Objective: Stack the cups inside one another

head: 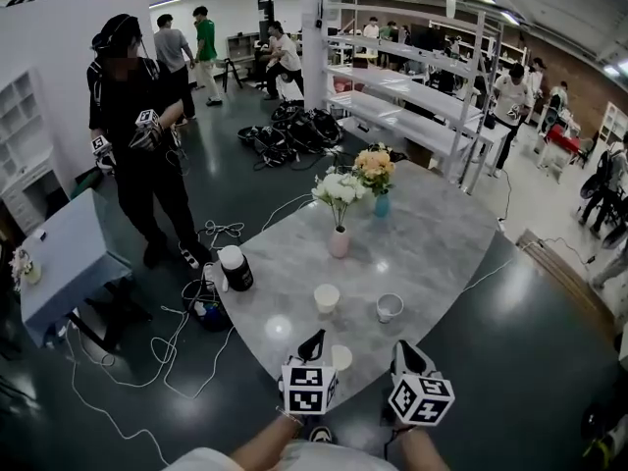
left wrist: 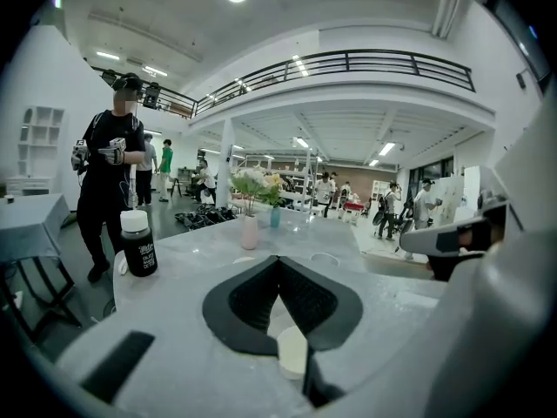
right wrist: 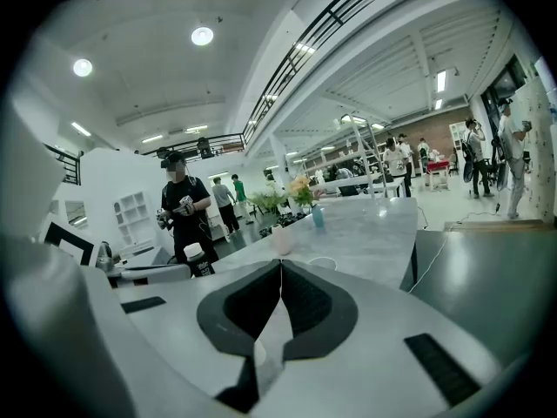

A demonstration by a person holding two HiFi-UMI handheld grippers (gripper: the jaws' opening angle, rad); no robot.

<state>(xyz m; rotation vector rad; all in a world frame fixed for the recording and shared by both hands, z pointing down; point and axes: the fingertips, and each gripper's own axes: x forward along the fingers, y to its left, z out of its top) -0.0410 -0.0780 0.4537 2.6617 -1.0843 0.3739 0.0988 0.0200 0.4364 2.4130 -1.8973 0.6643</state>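
Left gripper [head: 314, 340]: jaws together, tips meeting, nothing clamped. Right gripper [head: 405, 347]: jaws likewise closed on nothing. Both hover over the near edge of the marble table [head: 432, 253]; the forearms are cut off by the bottom of the frame.

Obscured: the cream cup [head: 340, 357] is partly covered by the left gripper's marker cube in the head view. In the left gripper view only a slice of it shows through the gap beneath the jaw tips, base hidden. Whether it touches the gripper body: cannot tell. A pale patch in the same gap of the right gripper view is unidentifiable.

Positions, head view: cream cup just beside the left gripper at 4 o'clock, between the two grippers. Second cup [head: 327, 297] near, at 12 to 1 o'clock from the left jaws. Grey cup [head: 390, 307] near, at 11 o'clock from the right jaws. All three stand apart, upright, unstacked.

Farther out toward 12: pink vase [head: 339, 241], then blue vase [head: 382, 204]. Black bottle [head: 235, 268] between 10 and 11 o'clock.
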